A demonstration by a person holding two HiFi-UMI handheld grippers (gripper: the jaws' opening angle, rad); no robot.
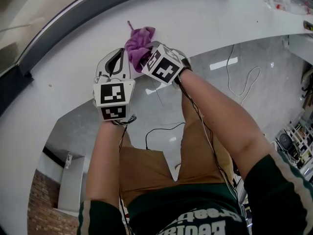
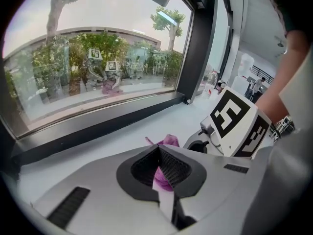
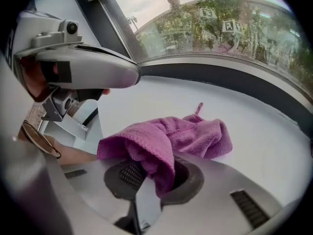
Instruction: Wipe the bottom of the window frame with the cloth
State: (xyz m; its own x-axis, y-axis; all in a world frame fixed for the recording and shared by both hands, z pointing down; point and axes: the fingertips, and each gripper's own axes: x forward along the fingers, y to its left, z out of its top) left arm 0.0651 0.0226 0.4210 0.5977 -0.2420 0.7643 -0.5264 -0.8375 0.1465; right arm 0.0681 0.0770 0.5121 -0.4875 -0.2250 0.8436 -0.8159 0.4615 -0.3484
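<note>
A purple cloth [image 1: 139, 40] lies bunched on the white sill [image 1: 210, 18], just below the dark bottom rail of the window frame [image 1: 49, 38]. My right gripper [image 1: 143, 58] is shut on it. In the right gripper view the cloth [image 3: 166, 138] drapes over the jaws of the right gripper [image 3: 156, 173] and spreads forward toward the rail [image 3: 234, 77]. My left gripper [image 1: 115, 62] hovers just left of the cloth with its jaws together and nothing held. In the left gripper view the cloth [image 2: 168, 141] peeks out past the left gripper [image 2: 159, 153], and the rail [image 2: 98, 124] runs across beyond it.
The sill curves away to both sides. Small packets or bottles [image 1: 286, 4] sit at its far right end. A vertical dark mullion [image 2: 198, 48] closes the pane on the right. Below the sill are a glossy floor with cables [image 1: 242, 80] and the person's legs.
</note>
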